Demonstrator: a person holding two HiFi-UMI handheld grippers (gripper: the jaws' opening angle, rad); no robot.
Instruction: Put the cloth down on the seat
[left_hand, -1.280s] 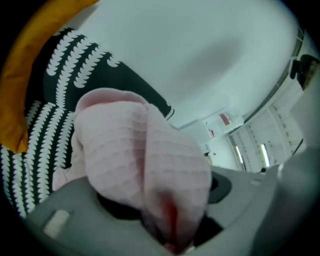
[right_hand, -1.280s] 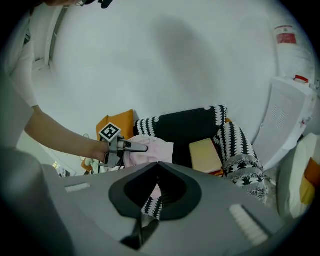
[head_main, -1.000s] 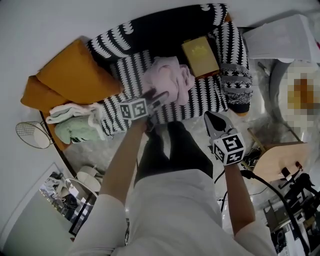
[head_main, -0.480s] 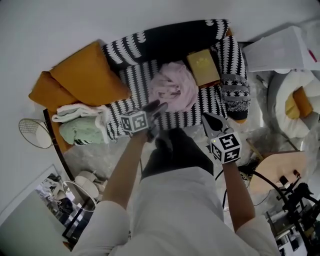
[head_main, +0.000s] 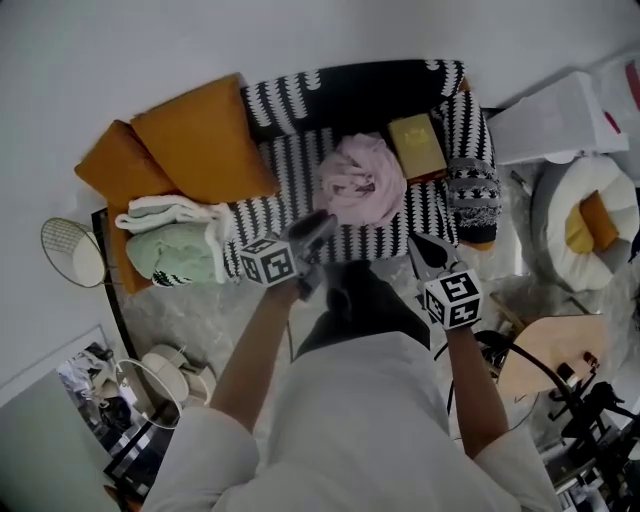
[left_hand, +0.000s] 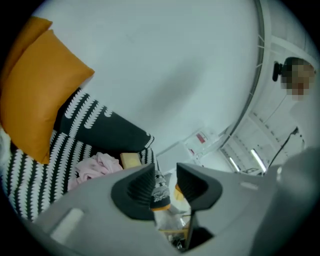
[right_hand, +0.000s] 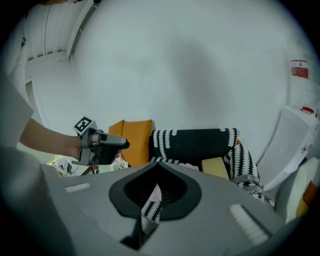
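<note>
The pink cloth (head_main: 362, 180) lies in a loose heap on the striped seat (head_main: 296, 165) of the black-and-white sofa (head_main: 350, 85), near the middle and just beside a yellow box (head_main: 417, 146) tucked against the right armrest. Nothing holds it: it touches neither of my tools.

My left gripper (head_main: 318, 222) hovers at the seat's front edge, short of the heap, and its jaws are closing on nothing. Its own view shows only the room in the gap between them, with the cloth off to the left on the cushion.

My right gripper (head_main: 422, 245) hangs lower, off the front right corner of the sofa, its jaws together and empty. I judge it is held aside, since laying down one soft cloth calls for one tool only.

The orange cushions (head_main: 205, 140) lean at the left end and the folded towels (head_main: 170, 245) sit beyond the seat's left edge, well apart from the heap. That leaves the middle of the seat as the free spot, which I take to be why the cloth rests there.

By the look of it, the placing is done.
</note>
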